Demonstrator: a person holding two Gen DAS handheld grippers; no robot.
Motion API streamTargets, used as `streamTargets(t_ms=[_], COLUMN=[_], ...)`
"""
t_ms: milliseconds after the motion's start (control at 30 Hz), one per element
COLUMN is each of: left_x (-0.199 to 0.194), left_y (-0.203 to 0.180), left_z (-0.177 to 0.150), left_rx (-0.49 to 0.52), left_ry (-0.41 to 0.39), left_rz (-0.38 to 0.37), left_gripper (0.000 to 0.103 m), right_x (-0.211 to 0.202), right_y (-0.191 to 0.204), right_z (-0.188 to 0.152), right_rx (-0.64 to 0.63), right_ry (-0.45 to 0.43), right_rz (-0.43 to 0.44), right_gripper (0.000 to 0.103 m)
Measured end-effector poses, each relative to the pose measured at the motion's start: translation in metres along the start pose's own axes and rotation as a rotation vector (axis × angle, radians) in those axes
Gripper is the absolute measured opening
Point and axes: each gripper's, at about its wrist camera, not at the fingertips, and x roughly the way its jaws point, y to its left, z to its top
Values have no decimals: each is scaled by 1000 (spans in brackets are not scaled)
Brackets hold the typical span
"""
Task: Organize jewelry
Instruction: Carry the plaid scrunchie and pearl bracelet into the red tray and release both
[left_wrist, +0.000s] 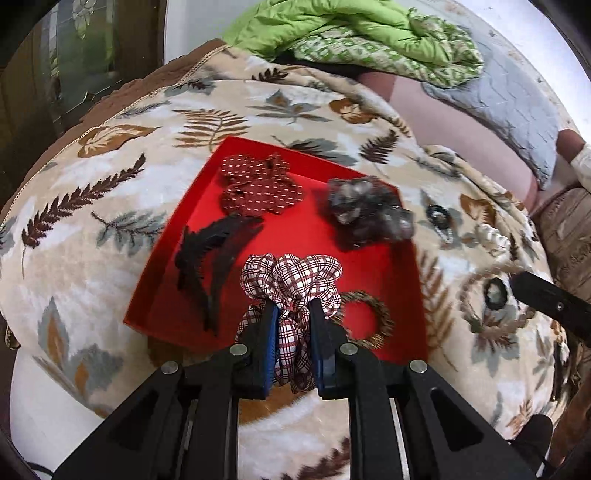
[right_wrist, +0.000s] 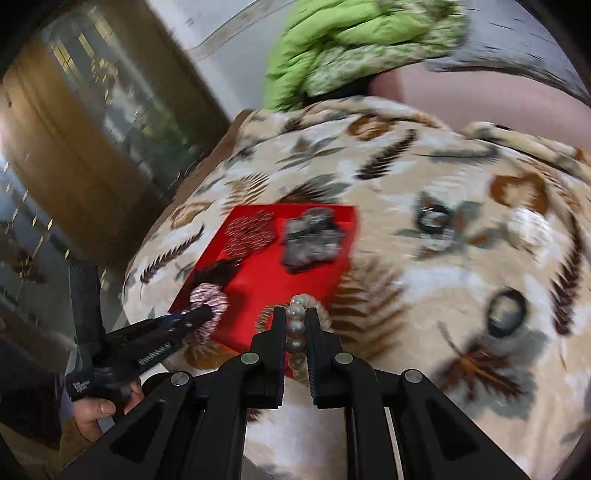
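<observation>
**Two grippers are carrying things to the red tray**

The left gripper is squeezing a checked scrunchie between its two fingers. The soft cloth is puffing out above the blue pads, so the hold looks tight enough to keep it from slipping. The scrunchie is hanging over the near edge of the red tray, probably because it is going in there.

The right gripper is clamped on a pearl bracelet. The beads are sitting in a row between the fingers, near the tray's near corner. Round beads could roll out, so I think the grip needs to stay firm.

Inside the tray a dotted red scrunchie, a grey scrunchie, a black hair claw and a brown woven ring are already lying. The open red space in the middle looks like the best spot. The hair claw and the woven ring are sitting close on each side, so they could get bumped.

The tray is resting on a leaf-pattern blanket. More pieces are waiting there on the right: a dark hair tie, a black beaded ring and a white twisted tie. A green quilt is lying far behind.
</observation>
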Motion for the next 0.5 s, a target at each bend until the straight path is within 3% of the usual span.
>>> streamTargets(t_ms=[267, 500], left_x=[33, 35], left_y=[20, 24], left_z=[14, 9], left_rx=[-19, -3], left_ry=[47, 26], left_rz=[36, 59], left_gripper=[17, 25], right_x=[87, 137], right_y=[31, 21], right_z=[34, 32], right_rx=[-22, -15], right_ry=[88, 170], right_rz=[56, -13], right_gripper=[11, 12])
